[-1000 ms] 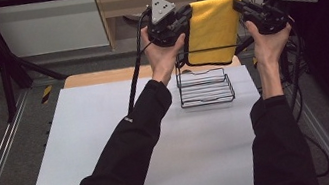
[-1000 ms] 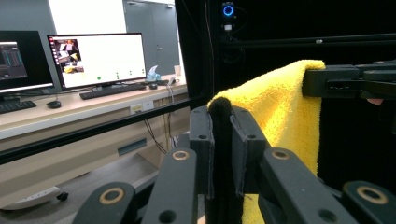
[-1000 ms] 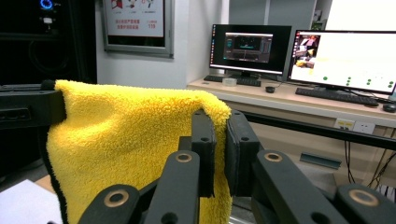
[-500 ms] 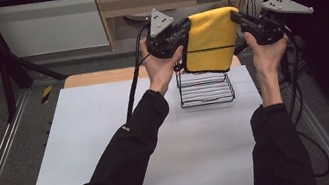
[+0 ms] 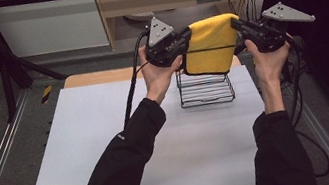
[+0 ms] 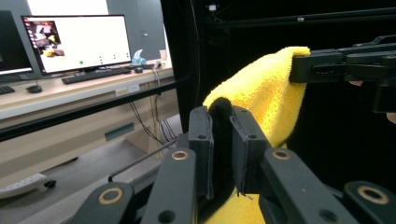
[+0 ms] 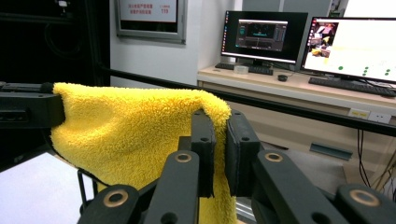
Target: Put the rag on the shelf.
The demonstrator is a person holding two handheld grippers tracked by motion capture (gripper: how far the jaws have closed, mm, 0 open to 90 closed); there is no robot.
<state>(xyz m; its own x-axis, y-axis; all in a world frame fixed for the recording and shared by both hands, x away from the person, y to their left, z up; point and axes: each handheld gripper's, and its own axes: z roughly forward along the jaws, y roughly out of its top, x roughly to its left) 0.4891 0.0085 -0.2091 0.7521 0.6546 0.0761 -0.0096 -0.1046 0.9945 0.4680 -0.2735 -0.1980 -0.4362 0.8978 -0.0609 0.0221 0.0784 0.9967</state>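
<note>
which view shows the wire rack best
The high view: the black wire rack stands whole on the white table, under the hanging yellow cloth. The right gripper view catches one wire corner below the cloth. I cannot make it out in the left gripper view.

High view: fixed above the person's side, looking forward and down over the whole surface. Left and right gripper views: each close behind its own jaws, facing the other across the shared yellow cloth.
</note>
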